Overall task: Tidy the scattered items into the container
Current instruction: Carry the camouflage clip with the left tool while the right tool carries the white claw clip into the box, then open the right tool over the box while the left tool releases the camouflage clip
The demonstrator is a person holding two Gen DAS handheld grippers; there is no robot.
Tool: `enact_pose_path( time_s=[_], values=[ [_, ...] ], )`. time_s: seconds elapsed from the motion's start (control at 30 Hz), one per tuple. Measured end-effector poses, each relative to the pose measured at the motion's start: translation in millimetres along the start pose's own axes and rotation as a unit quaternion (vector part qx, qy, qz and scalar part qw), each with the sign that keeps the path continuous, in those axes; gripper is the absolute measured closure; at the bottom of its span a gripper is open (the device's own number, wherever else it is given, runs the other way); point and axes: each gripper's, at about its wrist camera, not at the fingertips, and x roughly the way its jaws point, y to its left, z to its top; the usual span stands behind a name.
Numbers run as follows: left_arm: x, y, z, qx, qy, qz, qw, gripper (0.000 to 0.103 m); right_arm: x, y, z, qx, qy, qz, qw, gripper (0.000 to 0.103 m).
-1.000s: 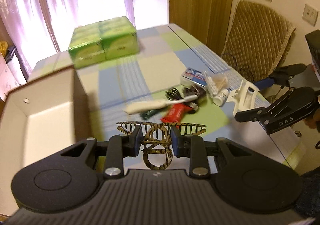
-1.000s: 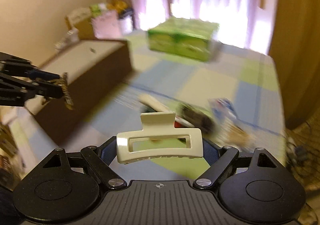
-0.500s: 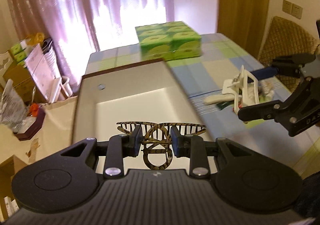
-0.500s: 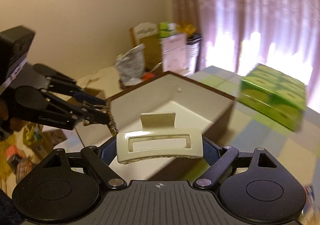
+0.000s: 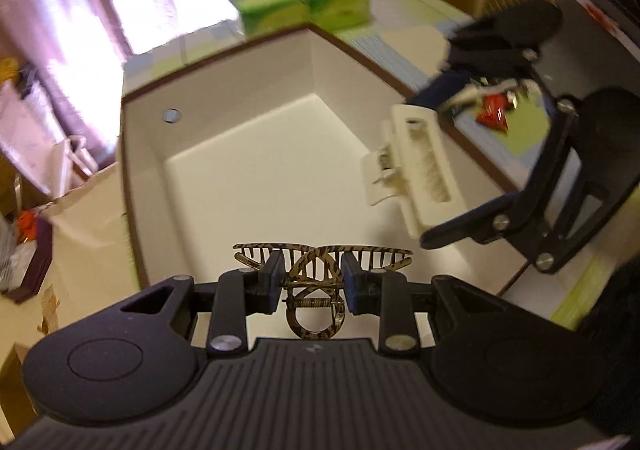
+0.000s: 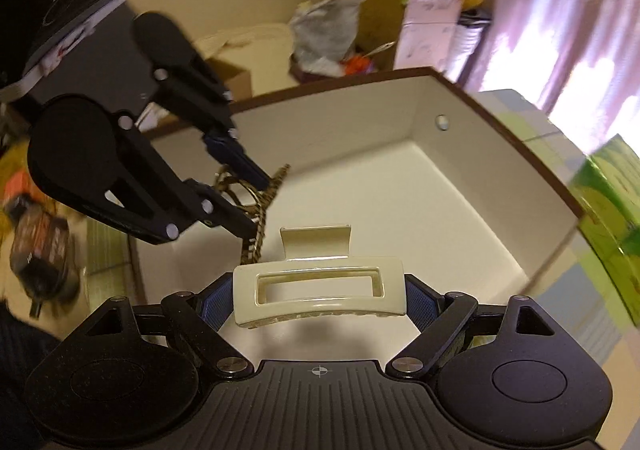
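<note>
Both claws have travelled from above the scattered pile on the desk to a position over the open box [image 5: 256, 154], each carrying its load along. Left claw [image 5: 312, 282] is clamped on a tortoiseshell hair clip [image 5: 316, 270], pads pressing the clip's hinge from either side; the clip hangs above the near end of the box, whose cream floor shows bare beneath it. Right claw [image 6: 320, 290] stands wide but is gripping a cream hair clip [image 6: 318, 290] lengthwise, blue pads against both ends; from the left wrist view this clip [image 5: 420, 166] sits over the right-hand wall of the box, partly inside the rim. Remaining items, a red packet [image 5: 494, 116] among them, lie on the checked desk [image 5: 528, 146] beyond the box; others there are too blurred to name. A green carton [image 5: 304, 2] stands behind the box and is not part of the load. Step in hand, by my judgement: delivery of two clips into the container, release not yet made. Next move calls for bringing the right claw fully inside the rim, then opening each claw so the clips drop onto the floor of the box without the two claws fouling one another.
</note>
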Motion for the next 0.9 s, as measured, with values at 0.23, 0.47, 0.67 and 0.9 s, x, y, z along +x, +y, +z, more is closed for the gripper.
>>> enact_pose_path(
  time_s=[0.23, 0.47, 0.67, 0.9],
  values=[
    [37, 4, -5, 0.089, 0.049, -0.041, 0.9940, 0.078, 42, -7, 8, -0.055, 0.070, 0.033, 0.996, 0.015],
    [57, 7, -9, 0.149, 0.079, -0.065, 0.9835, 0.078, 69, -16, 15, -0.060, 0.104, 0.045, 0.992, 0.015],
    [57, 13, -8, 0.166, 0.075, -0.071, 0.9807, 0.068, 74, -19, 15, -0.065, 0.104, 0.049, 0.991, 0.000],
    [49, 18, -14, 0.163, 0.077, -0.073, 0.9809, 0.060, 64, -24, 17, -0.066, 0.082, 0.047, 0.993, 0.000]
  ],
)
